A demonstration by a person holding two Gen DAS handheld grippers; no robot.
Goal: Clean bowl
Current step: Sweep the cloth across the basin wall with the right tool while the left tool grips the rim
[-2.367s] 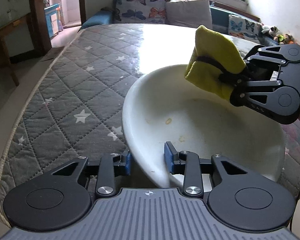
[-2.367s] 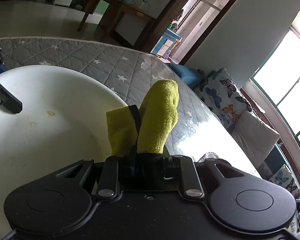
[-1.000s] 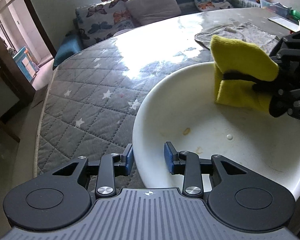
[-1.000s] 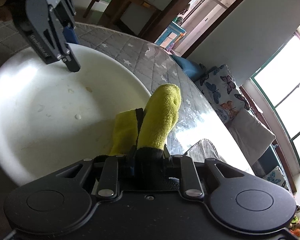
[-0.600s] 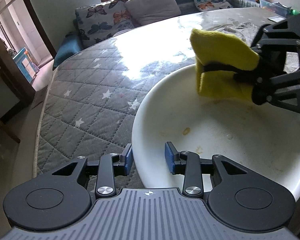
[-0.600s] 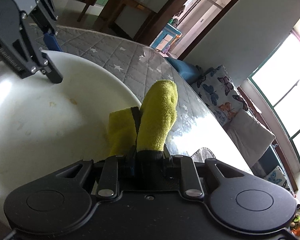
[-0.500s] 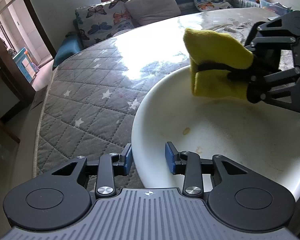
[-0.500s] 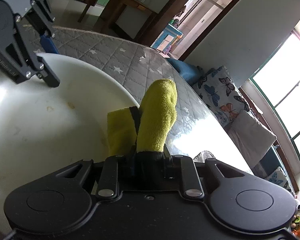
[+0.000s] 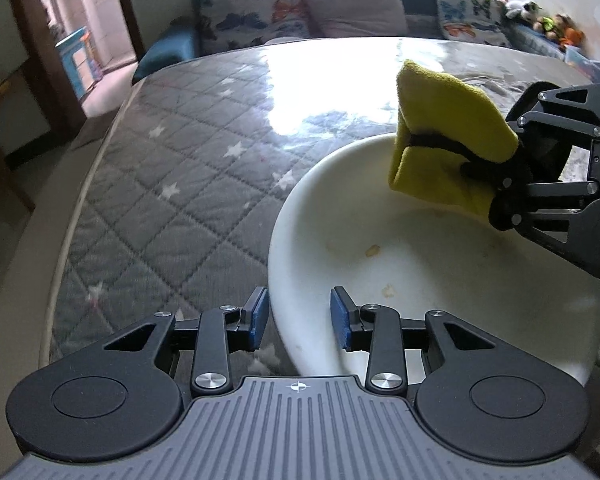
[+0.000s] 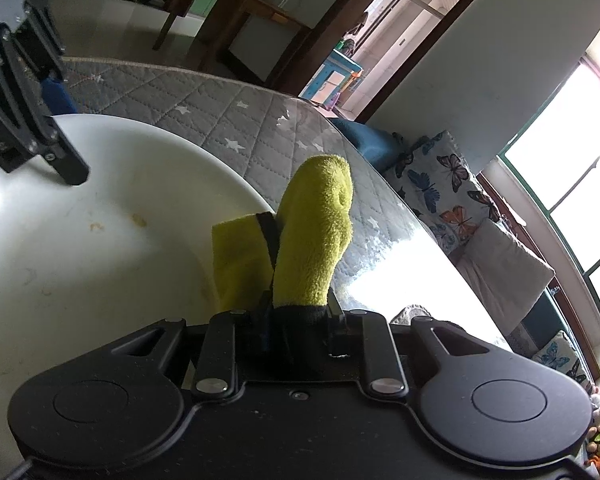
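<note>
My left claw (image 9: 298, 314) straddles the near rim of the bowl (image 9: 440, 280) on the mattress (image 9: 172, 184), pads apart; my right claw (image 10: 296, 312) clamps a yellow cloth (image 10: 312, 236) over its far side.

Bowl (image 9: 440, 280): white, wide and shallow, upright, a few small brownish food spots on the inner surface. Cloth (image 9: 444, 136): yellow terry, folded over, cinched by a dark band, held above the bowl's far rim.
</note>
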